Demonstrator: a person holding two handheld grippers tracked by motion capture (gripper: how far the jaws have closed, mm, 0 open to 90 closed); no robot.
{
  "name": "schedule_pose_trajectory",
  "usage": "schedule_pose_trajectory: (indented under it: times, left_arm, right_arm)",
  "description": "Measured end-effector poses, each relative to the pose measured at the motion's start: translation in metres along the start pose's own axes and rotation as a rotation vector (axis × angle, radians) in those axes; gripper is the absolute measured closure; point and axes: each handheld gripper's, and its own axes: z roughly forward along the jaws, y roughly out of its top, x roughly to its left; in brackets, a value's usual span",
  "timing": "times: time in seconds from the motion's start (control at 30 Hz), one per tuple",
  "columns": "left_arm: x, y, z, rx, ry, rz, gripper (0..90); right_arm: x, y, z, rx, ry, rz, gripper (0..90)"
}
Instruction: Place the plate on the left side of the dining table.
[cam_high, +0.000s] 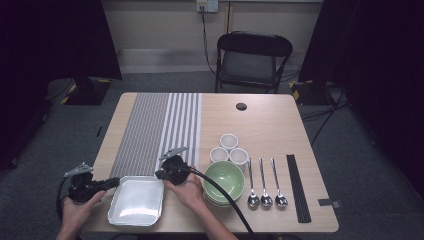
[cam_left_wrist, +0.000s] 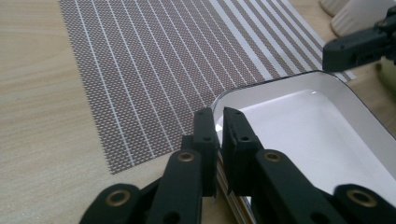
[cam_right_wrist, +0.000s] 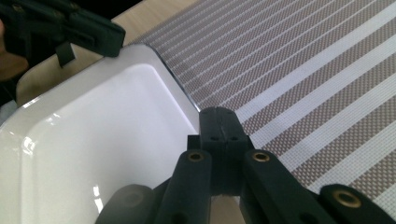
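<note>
Both hands enter at the near table edge, each carrying a claw clamped on the white rectangular tray (cam_high: 136, 200). Left claw (cam_high: 114, 183): jaws pressed onto the tray's far left corner rim, a thin sliver of rim between the pads (confirmed in the left gripper view, tray rim (cam_left_wrist: 261, 86)). Right claw (cam_high: 161, 174): jaws pressed together on the far right corner rim, seen closely in the right gripper view (cam_right_wrist: 220, 122). Tray position: flat on the table (cam_high: 265, 125), at the near edge, its far side at or just over the near end of the striped placemat (cam_high: 160, 127). Judgement: both grips look established, so the grasp stage appears done; lifting and placing the tray (probably onto the placemat) remains. Green bowl (cam_high: 224, 181), three white cups (cam_high: 229, 148), three spoons (cam_high: 264, 182) and black chopsticks (cam_high: 298, 187) lie untouched to the right.
</note>
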Motion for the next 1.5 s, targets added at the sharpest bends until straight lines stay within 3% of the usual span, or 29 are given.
schedule_pose_trajectory:
  times: [0.13,0.3,0.6,0.73,0.77,0.8,0.87,0.97,1.13,1.23,1.3,1.5]
  left_arm:
    - [-0.0012,0.0002,0.0002,0.002,0.004,0.003,85.4]
    - [-0.0016,0.0007,0.0001,0.007,0.008,0.0,85.5]
    - [-0.0017,0.0001,-0.0029,0.01,0.026,0.014,85.6]
    - [-0.0008,-0.0002,-0.0052,-0.008,0.022,0.008,88.0]
    - [-0.0005,0.0001,-0.0059,-0.013,0.007,0.005,88.0]
    - [0.0002,0.0001,-0.0055,-0.017,-0.015,0.002,87.7]
    - [-0.0017,0.0013,-0.0047,-0.012,0.01,0.009,86.4]
    - [-0.0024,0.0011,-0.0045,-0.016,0.014,0.009,84.4]
    - [-0.0022,-0.0001,-0.0036,-0.001,0.044,0.012,83.7]
    - [-0.0023,-0.0005,-0.0025,0.005,0.031,0.007,84.2]
    - [-0.0029,0.0002,-0.0029,0.008,0.036,0.017,86.0]
    - [-0.0006,-0.0007,-0.0044,0.004,0.024,0.007,86.5]
  right_arm:
    - [0.0017,-0.0013,0.0004,-0.024,-0.037,0.007,87.5]
    - [0.0007,-0.0036,0.0006,-0.006,-0.032,0.014,87.8]
    - [0.0021,-0.0051,0.0033,-0.032,-0.033,0.011,88.5]
    - [0.0025,-0.0033,0.0022,-0.045,-0.032,0.0,90.0]
    - [0.0025,-0.0033,0.0022,-0.045,-0.032,0.0,90.0]
    - [0.0021,-0.0002,-0.0013,-0.07,-0.003,0.01,90.0]
    - [0.0042,0.0021,-0.0022,-0.069,0.002,0.007,90.0]
    - [0.0047,0.0011,-0.0012,-0.047,-0.004,0.011,90.0]
    - [0.0017,-0.0049,-0.0016,-0.031,-0.012,0.051,87.8]
    - [0.0013,-0.005,-0.0021,-0.023,-0.028,0.048,89.0]
    - [-0.0003,-0.0069,0.0002,-0.017,-0.013,0.062,88.3]
    - [0.0004,-0.0069,0.0025,-0.032,-0.025,0.036,88.8]
